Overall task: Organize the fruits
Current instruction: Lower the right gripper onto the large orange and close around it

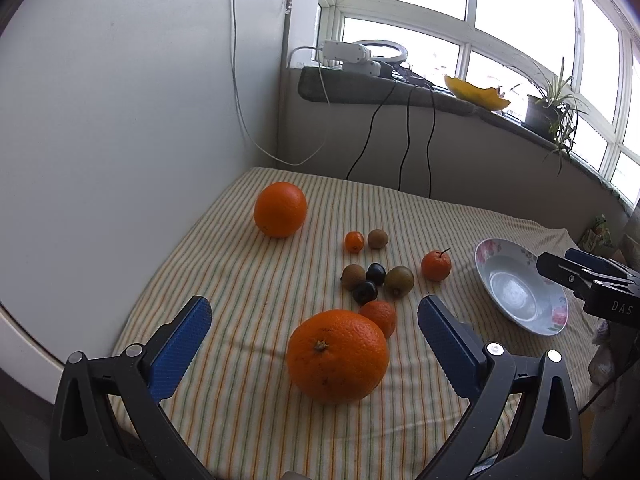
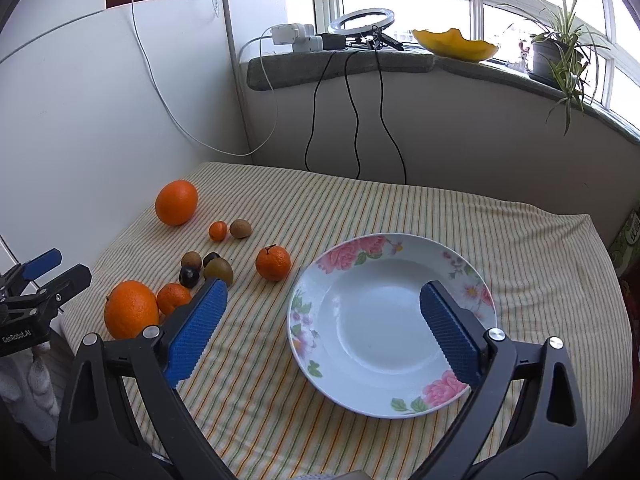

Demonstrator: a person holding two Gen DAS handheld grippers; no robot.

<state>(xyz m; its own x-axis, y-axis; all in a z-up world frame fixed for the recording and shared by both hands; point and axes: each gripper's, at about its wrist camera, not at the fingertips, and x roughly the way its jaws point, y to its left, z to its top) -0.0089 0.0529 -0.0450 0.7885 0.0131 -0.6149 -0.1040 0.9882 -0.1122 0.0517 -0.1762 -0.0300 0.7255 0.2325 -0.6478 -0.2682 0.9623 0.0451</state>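
Observation:
Fruit lies loose on a striped cloth. A big orange sits just ahead of my open, empty left gripper, with a small tangerine behind it. A second big orange lies at the far left. Kiwis, dark plums, a stemmed tangerine and a tiny orange fruit lie between. My right gripper is open and empty, hovering over an empty floral bowl.
A white wall panel borders the table's left side. A windowsill behind holds power adapters, a ring light, a yellow dish and a potted plant. Black cables hang down to the table's back edge.

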